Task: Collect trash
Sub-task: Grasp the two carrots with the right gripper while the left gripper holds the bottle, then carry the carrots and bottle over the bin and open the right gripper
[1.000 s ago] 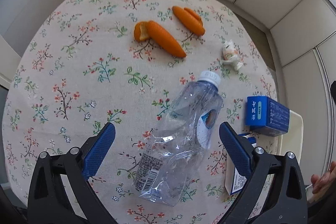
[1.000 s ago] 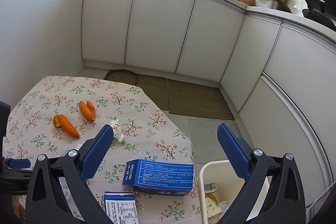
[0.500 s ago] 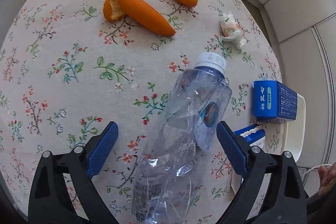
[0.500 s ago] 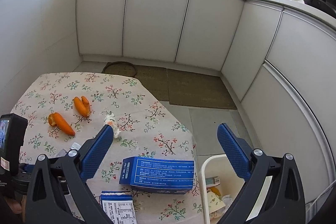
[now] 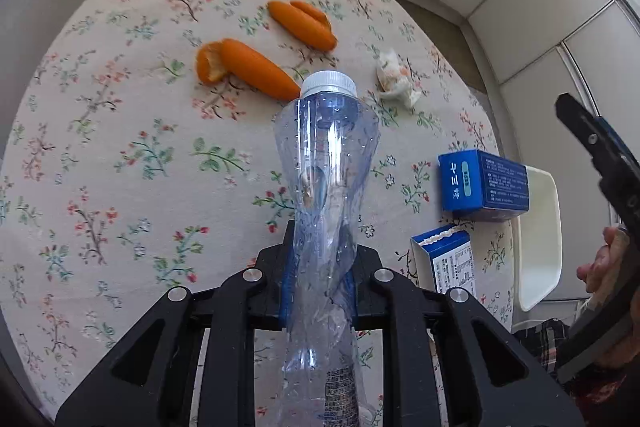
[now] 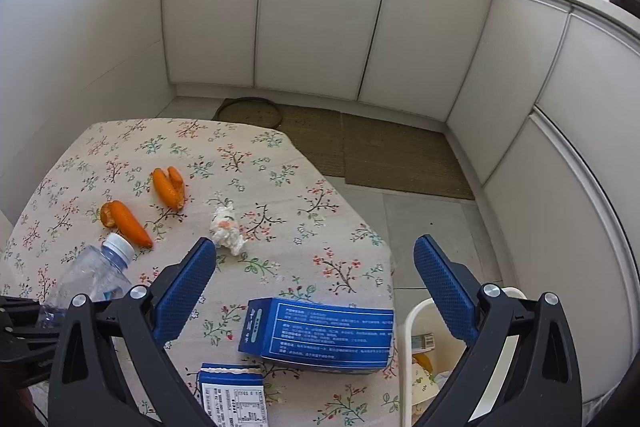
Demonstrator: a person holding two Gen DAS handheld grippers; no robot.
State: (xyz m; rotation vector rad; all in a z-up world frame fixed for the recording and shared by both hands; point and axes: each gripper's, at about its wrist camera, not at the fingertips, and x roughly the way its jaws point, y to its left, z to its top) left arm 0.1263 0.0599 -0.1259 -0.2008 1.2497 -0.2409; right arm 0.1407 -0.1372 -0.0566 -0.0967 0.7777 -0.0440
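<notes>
Clear crumpled plastic bottle with white cap (image 5: 326, 163): between the jaws of the left gripper (image 5: 316, 283), which are closing on its squeezed waist, above the floral-cloth tabletop (image 5: 120, 163). Right gripper (image 6: 314, 291): jaws wide apart, nothing between them, over a blue cardboard box (image 6: 320, 333) beside the white plastic bin (image 6: 408, 323).

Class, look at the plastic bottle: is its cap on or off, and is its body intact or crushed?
Cap on, body crushed. The plastic bottle has a white cap on its neck; its clear walls are pinched in where the closing left gripper squeezes it.
</notes>
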